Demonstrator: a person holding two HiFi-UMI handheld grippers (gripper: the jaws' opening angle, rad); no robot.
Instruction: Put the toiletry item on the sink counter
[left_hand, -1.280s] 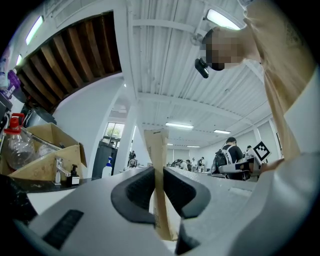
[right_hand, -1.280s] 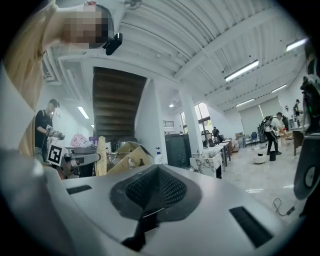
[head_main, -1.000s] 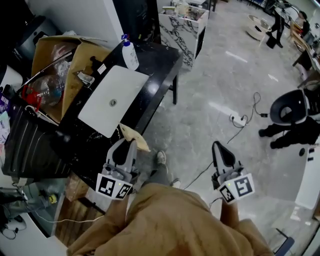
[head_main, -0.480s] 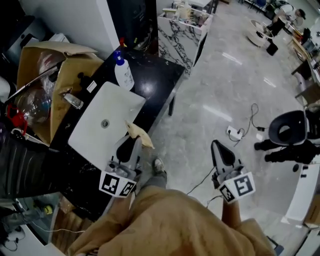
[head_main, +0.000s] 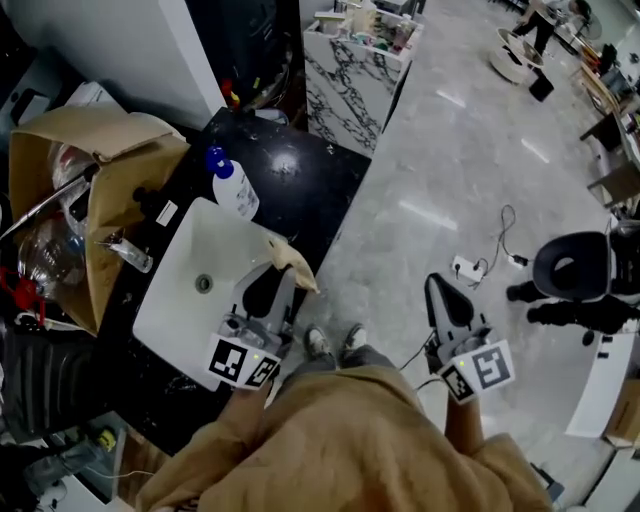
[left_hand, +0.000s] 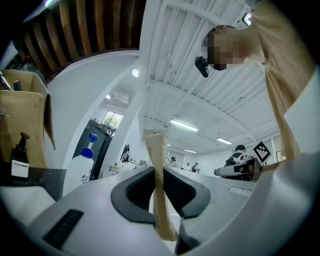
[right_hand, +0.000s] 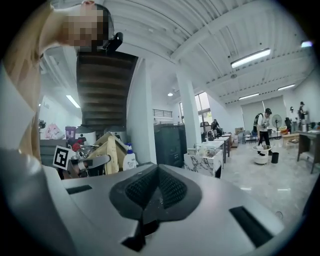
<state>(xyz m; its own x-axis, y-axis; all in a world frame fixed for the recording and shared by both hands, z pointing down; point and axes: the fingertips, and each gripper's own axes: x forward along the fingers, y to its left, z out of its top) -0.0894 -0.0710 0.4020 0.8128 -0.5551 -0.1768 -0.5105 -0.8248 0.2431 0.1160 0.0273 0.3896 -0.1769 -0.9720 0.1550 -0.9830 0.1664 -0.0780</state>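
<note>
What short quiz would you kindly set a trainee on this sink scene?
1. True or false: the left hand-held gripper is shut on a tan packet.
2. Where does the spray bottle stand? A in the cardboard box; B on the black counter beside the white basin; C on the floor.
3. Fill in: the right hand-held gripper has its jaws together and holds ____.
Key: 1 true; 2 B; 3 nothing.
</note>
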